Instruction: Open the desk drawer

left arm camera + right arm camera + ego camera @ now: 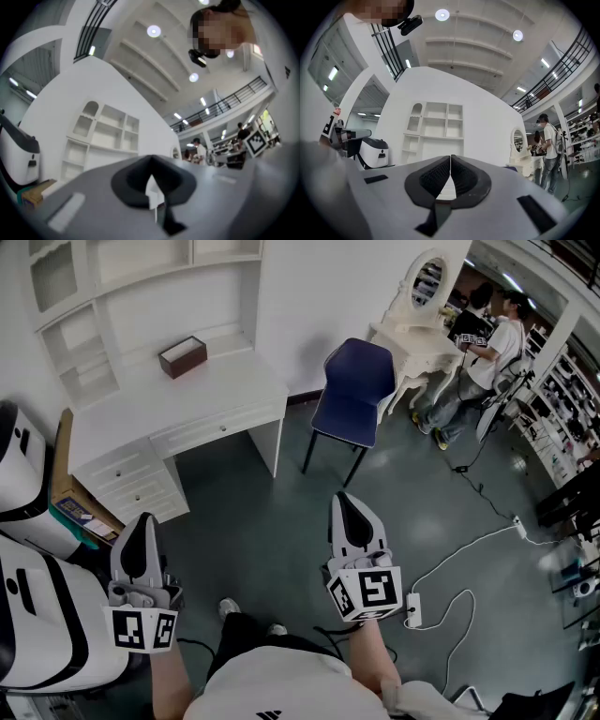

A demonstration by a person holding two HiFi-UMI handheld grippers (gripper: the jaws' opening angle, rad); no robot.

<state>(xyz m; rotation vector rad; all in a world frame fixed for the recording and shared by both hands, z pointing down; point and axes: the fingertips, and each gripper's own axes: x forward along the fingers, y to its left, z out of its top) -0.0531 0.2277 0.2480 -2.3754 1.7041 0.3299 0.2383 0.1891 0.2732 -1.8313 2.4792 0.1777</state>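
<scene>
Tongs in both hands are closed on nothing: the left tongs (143,519) and the right tongs (343,498) each show dark pads meeting at the tip in their own views. Both hang over the grey-green floor (272,521), pointing toward the white tabletop (216,381) and well apart from it. Open floor lies between them and the drawer (211,430).

The drawer sits shut just under the tabletop's front edge, its knob facing out toward the person. Its long axis runs along that edge, from lower left to upper right in the head view. A stack of small drawers (136,486) stands under the tabletop's left end, with a cardboard box (62,465) just beside it. A brown box (183,356) rests on the tabletop below the white shelves (141,296). A white machine (42,624) stands near the left tongs. A blue chair (354,390) stands right of the tabletop, off to the side of the drawer front. Farther right a power strip (413,610) lies on the floor, and a person (487,352) stands by a dressing table (412,334).
</scene>
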